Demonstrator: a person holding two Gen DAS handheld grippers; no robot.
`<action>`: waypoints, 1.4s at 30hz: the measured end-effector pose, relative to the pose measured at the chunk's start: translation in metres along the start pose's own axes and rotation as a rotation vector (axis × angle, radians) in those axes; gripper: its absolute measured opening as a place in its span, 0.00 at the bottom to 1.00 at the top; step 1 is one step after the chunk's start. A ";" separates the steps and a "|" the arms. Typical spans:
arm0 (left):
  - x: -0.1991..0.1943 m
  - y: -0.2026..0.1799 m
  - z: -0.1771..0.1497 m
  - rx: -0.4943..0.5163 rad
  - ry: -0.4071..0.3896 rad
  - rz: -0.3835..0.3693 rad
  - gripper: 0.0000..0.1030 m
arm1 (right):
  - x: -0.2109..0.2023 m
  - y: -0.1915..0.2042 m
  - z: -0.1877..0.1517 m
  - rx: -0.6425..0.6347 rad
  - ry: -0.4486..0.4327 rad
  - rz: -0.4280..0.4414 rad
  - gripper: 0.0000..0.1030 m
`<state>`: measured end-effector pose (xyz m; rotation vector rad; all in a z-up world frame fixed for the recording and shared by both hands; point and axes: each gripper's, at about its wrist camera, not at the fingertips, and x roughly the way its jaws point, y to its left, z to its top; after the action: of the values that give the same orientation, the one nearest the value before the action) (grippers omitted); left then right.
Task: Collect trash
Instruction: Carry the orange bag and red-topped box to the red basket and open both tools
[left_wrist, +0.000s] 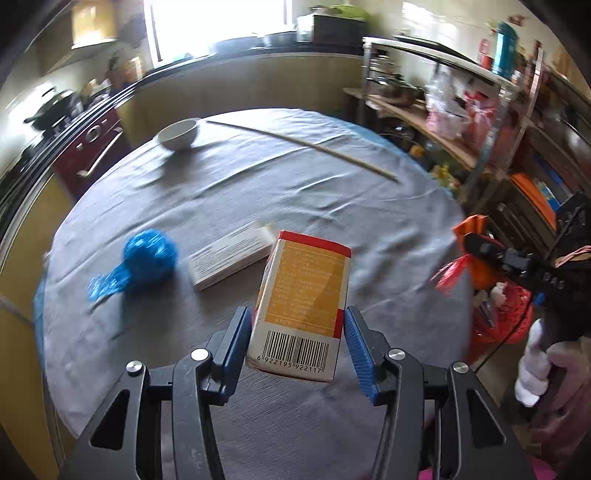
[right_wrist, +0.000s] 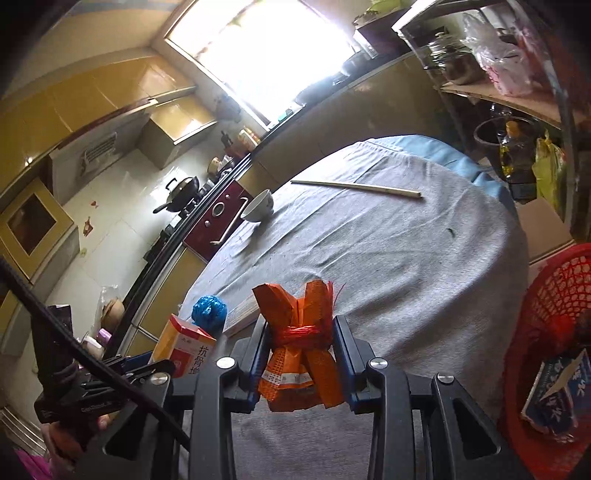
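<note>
Above the cloth-covered surface (left_wrist: 332, 192), the left gripper (left_wrist: 297, 347) clamps an upright orange box (left_wrist: 306, 288) while the right gripper (right_wrist: 299, 354), pinched on a tied orange wrapper bundle (right_wrist: 299, 332), sits nearer the red basket (right_wrist: 554, 295) at its right.

White bowl (left_wrist: 179, 133) and chopsticks (left_wrist: 303, 144) well apart on grey-clothed table (left_wrist: 332, 206).
</note>
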<state>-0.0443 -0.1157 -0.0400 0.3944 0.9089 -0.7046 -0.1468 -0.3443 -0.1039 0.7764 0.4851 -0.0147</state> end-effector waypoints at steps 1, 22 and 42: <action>0.000 -0.006 0.003 0.014 -0.002 -0.011 0.52 | -0.003 -0.005 0.000 0.010 -0.005 -0.005 0.35; 0.033 -0.168 0.066 0.317 0.008 -0.289 0.52 | -0.146 -0.131 0.019 0.219 -0.276 -0.234 0.35; 0.050 -0.239 0.065 0.482 0.043 -0.376 0.62 | -0.183 -0.189 0.014 0.405 -0.325 -0.316 0.59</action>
<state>-0.1535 -0.3433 -0.0494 0.6752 0.8571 -1.2737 -0.3389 -0.5194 -0.1436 1.0632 0.2915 -0.5391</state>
